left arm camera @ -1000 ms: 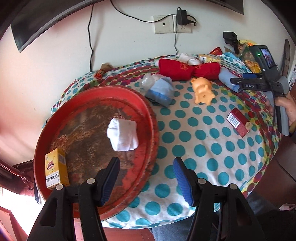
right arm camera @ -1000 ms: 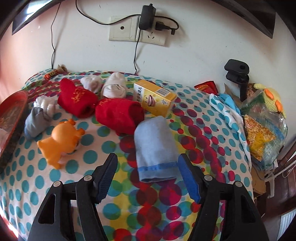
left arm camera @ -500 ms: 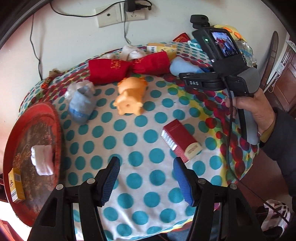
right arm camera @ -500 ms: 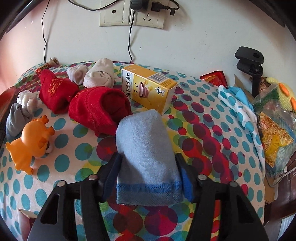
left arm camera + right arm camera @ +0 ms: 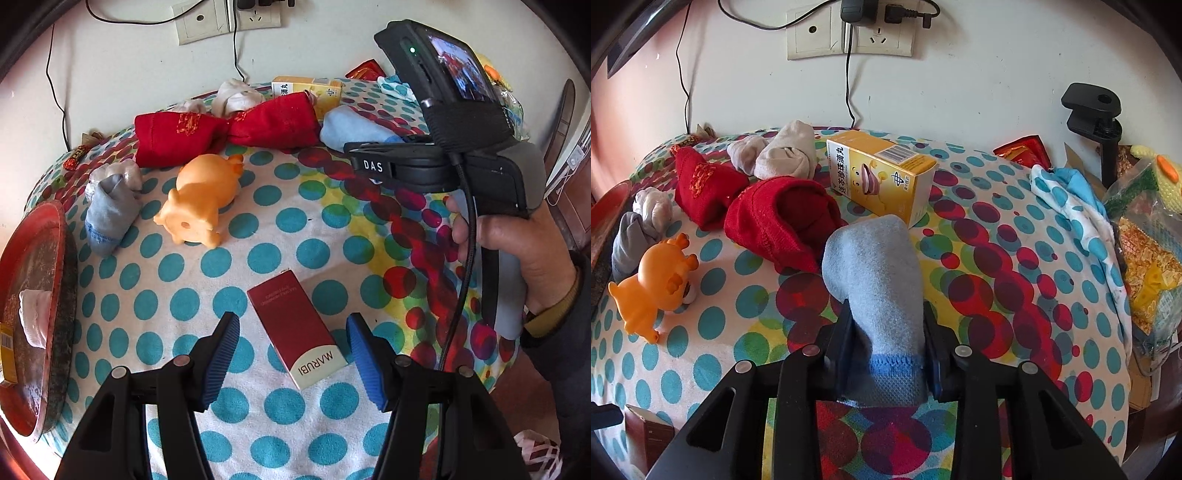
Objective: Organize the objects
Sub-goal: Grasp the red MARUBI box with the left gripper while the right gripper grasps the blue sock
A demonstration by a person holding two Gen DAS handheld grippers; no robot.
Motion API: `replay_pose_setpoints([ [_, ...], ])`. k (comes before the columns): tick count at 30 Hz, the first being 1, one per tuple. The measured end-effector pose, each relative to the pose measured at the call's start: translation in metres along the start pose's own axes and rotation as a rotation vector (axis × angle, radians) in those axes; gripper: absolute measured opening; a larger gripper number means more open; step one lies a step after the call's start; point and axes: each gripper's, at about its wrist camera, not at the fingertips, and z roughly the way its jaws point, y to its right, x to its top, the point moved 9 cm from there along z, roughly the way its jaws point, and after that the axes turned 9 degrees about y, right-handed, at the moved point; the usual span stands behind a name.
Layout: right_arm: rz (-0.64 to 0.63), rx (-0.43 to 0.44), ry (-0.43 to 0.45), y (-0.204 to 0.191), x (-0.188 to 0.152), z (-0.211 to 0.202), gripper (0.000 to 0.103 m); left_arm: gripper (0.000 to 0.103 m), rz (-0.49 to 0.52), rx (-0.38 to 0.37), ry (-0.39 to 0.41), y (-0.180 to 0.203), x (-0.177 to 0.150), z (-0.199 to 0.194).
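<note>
A white wall with a socket plate (image 5: 851, 35) backs a round counter (image 5: 280, 258) under a soft cloth of teal and red dots. Take the orange toy pig (image 5: 201, 197) as the landmark. The red box (image 5: 297, 332), a stiff, glossy carton with a white end, lies toward the near edge from the pig, flat on the cloth. It sits between the spread blue ribbed pads of the left claw (image 5: 293, 356), touching neither. Its long axis runs away from the claw and slants a little across the gap, so the pads would meet its long sides slightly skewed.

To the pig's far right, the pale blue sock (image 5: 875, 280), fuzzy knit with a darker blue cuff band, lies with its toe toward the yellow carton (image 5: 881, 177). The right claw (image 5: 888, 350) is closing on it, and its pads already press the cuff end from both sides. Two red socks (image 5: 225, 129) lie rolled behind the pig. The red tray (image 5: 37, 295), round and worn, sits to the pig's left at the counter's edge, well away from both claws.
</note>
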Motion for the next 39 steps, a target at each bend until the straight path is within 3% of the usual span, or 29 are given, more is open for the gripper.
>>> replay_pose_setpoints([
  [11, 0.009, 0.004, 0.001, 0.002, -0.001, 0.002, 0.033, 0.062, -0.01, -0.024, 0.009, 0.0, -0.006, 0.011],
  [21, 0.007, -0.003, 0.001, 0.001, -0.001, 0.002, 0.034, 0.062, 0.016, -0.037, 0.08, 0.002, -0.004, 0.011],
  [33, 0.0, -0.009, 0.002, 0.003, -0.001, 0.002, 0.033, 0.066, 0.018, -0.049, 0.06, 0.001, -0.005, 0.013],
  [36, -0.014, -0.008, 0.005, 0.001, -0.001, 0.001, 0.029, 0.065, 0.022, -0.051, 0.059, 0.0, -0.006, 0.008],
  [38, -0.026, -0.001, 0.008, -0.003, -0.001, 0.0, 0.023, 0.046, 0.02, -0.046, 0.063, -0.003, -0.005, 0.006],
  [39, -0.03, -0.001, 0.008, -0.004, -0.001, 0.0, 0.022, 0.031, 0.017, -0.047, 0.063, -0.004, -0.005, 0.005],
])
